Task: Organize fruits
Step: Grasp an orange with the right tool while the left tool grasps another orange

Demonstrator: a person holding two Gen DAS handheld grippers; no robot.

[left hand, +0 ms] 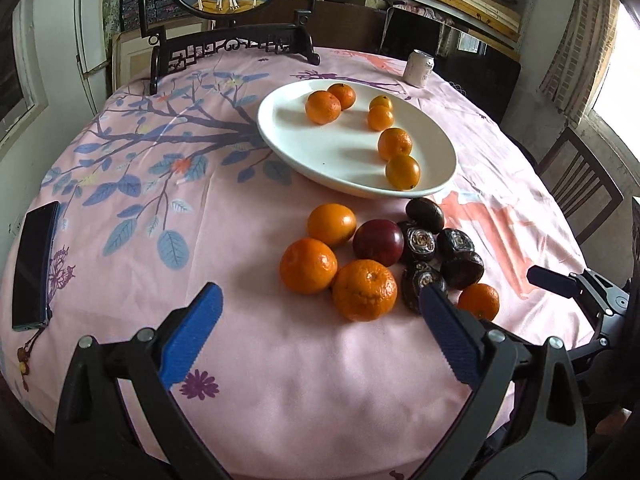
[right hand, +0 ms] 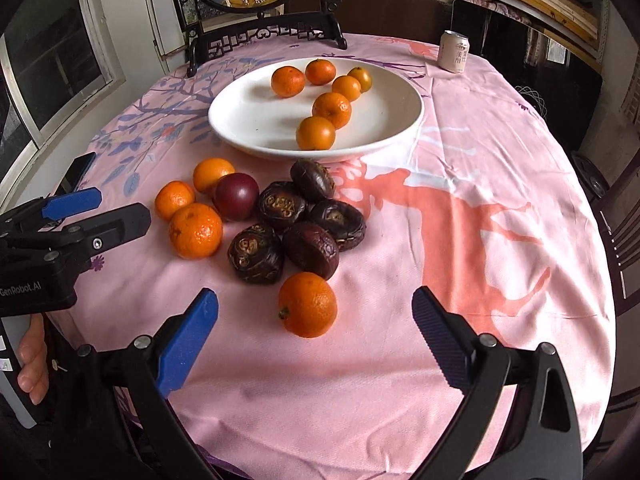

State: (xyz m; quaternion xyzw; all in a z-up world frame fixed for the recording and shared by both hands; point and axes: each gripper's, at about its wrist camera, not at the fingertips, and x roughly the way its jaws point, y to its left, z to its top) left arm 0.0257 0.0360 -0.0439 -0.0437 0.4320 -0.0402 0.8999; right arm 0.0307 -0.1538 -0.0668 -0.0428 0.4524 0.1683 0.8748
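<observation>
A white plate (left hand: 304, 152) (right hand: 248, 128) holds several oranges (left hand: 322, 107) (right hand: 316, 133). In front of it on the pink cloth lie loose oranges (left hand: 364, 290) (right hand: 195, 230), a dark red plum (left hand: 378, 242) (right hand: 235, 196) and several dark wrinkled fruits (left hand: 462, 268) (right hand: 312, 249). One orange (right hand: 307, 305) (left hand: 479, 301) lies nearest, just ahead of my right gripper (right hand: 314, 314), which is open and empty. My left gripper (left hand: 320, 304) is open and empty, just short of the near orange pile. The left gripper also shows at the left edge of the right wrist view (right hand: 80, 208).
A drink can (left hand: 418, 69) (right hand: 453, 52) stands at the far right of the table. A dark phone (left hand: 34, 266) lies at the left edge. A framed deer screen (left hand: 232, 4) stands at the back. A wooden chair (left hand: 580, 188) is at the right.
</observation>
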